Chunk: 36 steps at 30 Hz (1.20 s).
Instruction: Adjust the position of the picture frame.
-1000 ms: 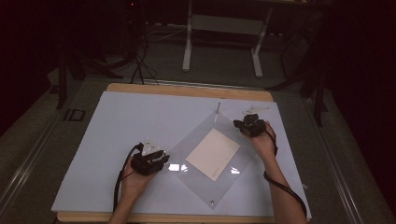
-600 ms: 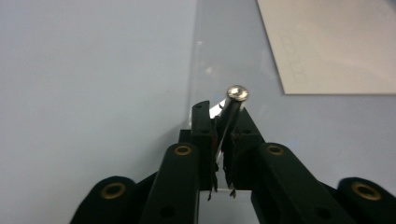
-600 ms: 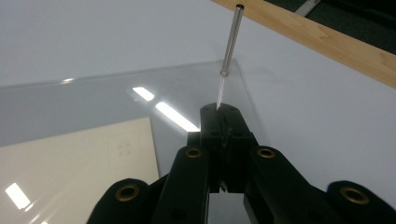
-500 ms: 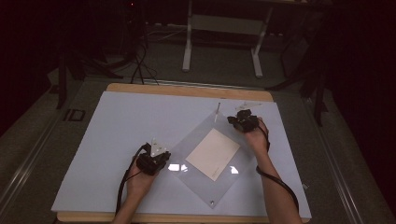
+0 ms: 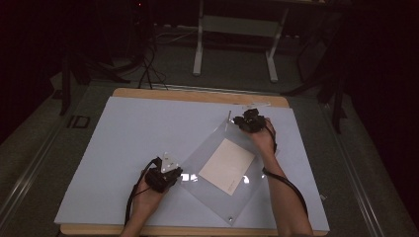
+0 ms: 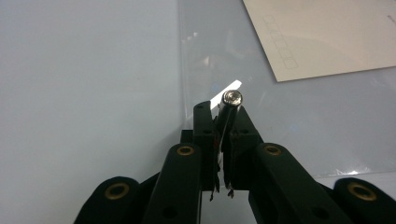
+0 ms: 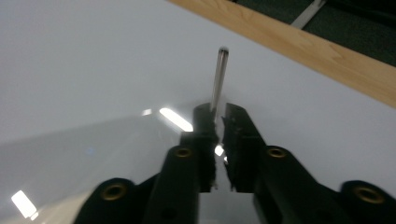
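One clear plastic sleeve (image 5: 225, 170) lies as a diamond on the pale surface (image 5: 123, 143), right of middle, with a cream sheet of paper (image 5: 227, 165) inside it. The left tongs (image 6: 225, 116) are clamped tight on a metal stud (image 6: 232, 98) at the sleeve's left corner. The right tongs (image 7: 219, 114) have just been parting and stand slightly apart around a thin metal pin (image 7: 218, 77) at the far corner.

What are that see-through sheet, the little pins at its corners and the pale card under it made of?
The sheet looks like clear, glossy plastic: the table shows through it and lamp glare sits on it. The pin clamped in the left gripper and the pin at the right gripper look like polished metal, silvery and shiny. The card seems matt paper or thin cardboard, cream with faint printed boxes.
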### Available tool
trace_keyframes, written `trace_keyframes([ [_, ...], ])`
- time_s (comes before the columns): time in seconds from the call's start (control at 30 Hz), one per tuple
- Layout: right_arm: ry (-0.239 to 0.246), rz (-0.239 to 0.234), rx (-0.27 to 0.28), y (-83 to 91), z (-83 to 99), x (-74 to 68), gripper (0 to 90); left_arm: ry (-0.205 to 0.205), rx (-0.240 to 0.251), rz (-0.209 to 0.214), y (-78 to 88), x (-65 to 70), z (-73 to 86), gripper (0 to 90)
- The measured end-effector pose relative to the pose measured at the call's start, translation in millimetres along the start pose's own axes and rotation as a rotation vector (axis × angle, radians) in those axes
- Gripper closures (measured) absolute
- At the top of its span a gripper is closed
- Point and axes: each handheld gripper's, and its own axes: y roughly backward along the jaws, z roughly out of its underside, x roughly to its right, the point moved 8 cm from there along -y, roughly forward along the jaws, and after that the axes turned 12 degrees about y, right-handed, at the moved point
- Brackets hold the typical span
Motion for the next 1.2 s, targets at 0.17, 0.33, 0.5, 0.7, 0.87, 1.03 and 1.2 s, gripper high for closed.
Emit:
trace_keyframes([
  [0.17,0.004,0.008,-0.003,-16.9,-12.4,0.3,74.2,-0.012,-0.004,0.007,2.8,4.7,3.3,84.5],
  [0.33,-0.038,0.004,-0.029,-38.8,-16.3,-0.2,76.0,-0.032,-0.01,0.023,7.6,15.5,9.6,84.5],
  [0.5,-0.057,0.01,-0.055,-51.3,-14.4,-6.3,82.6,0.003,0.009,0.044,6.8,15.6,10.1,82.7],
  [0.7,-0.071,0.025,-0.073,-52.7,-12.4,-6.4,85.3,0.048,0.03,0.059,7.3,15.0,7.1,84.2],
  [0.87,-0.09,0.024,-0.049,-45.4,-16.1,-2.0,85.5,0.106,0.058,0.106,12.4,11.6,0.4,82.5],
  [1.03,-0.092,0.019,-0.049,-36.6,-20.3,1.2,85.5,0.147,0.078,0.135,17.8,4.7,-7.2,81.1],
  [1.2,-0.109,0.015,-0.04,-14.2,-15.9,5.0,85.6,0.205,0.113,0.107,24.3,-21.6,-17.1,79.4],
])
